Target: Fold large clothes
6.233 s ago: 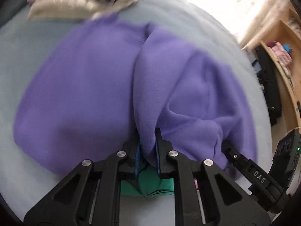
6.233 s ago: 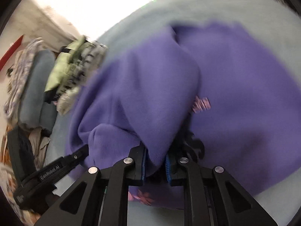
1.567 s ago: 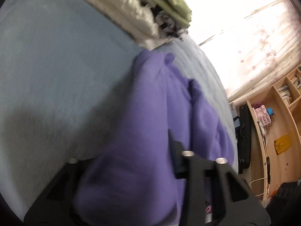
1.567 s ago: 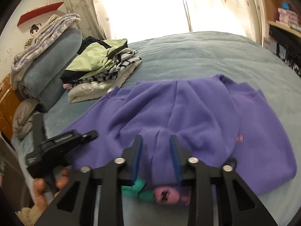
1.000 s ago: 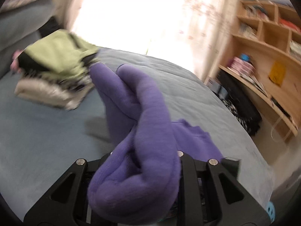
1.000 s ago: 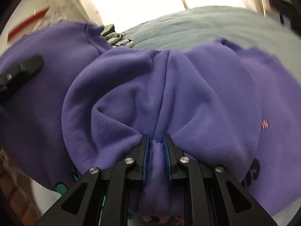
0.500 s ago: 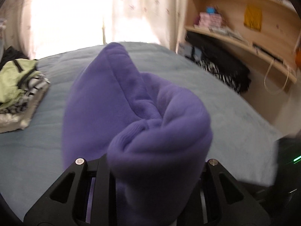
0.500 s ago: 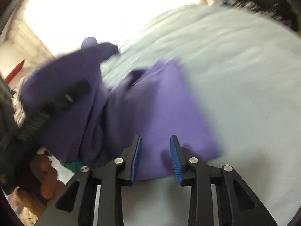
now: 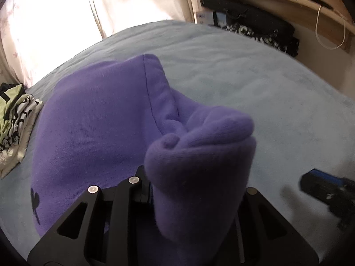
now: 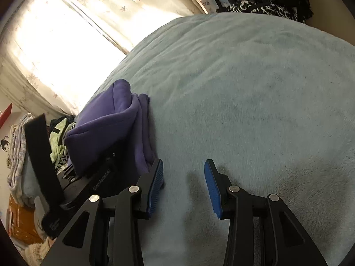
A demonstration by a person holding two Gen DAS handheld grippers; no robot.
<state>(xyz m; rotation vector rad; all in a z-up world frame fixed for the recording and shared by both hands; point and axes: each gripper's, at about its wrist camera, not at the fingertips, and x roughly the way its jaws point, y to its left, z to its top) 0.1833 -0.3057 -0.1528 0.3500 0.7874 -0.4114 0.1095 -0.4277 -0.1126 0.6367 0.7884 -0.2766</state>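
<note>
A purple sweatshirt (image 9: 93, 133) lies folded on the pale blue bed (image 9: 255, 84). My left gripper (image 9: 190, 190) is shut on a thick roll of its fabric, which drapes over the fingers and hides them. In the right wrist view the sweatshirt (image 10: 115, 124) sits bunched at the left, over the left gripper's black body. My right gripper (image 10: 184, 186) is open and empty just above the bed, its left blue pad (image 10: 155, 186) beside the sweatshirt's edge. The right gripper also shows blurred at the right of the left wrist view (image 9: 328, 190).
A pile of folded green, black and white clothes (image 9: 13, 115) lies on the bed's left side. Curtains (image 10: 66, 22) cover a bright window behind. A wooden shelf with dark bags (image 9: 255, 24) runs along the right. Folded blankets (image 10: 15, 146) are stacked far left.
My right gripper has let go of the sweatshirt, opened and pulled away to the right. My left gripper has carried its fold over the garment and still holds it.
</note>
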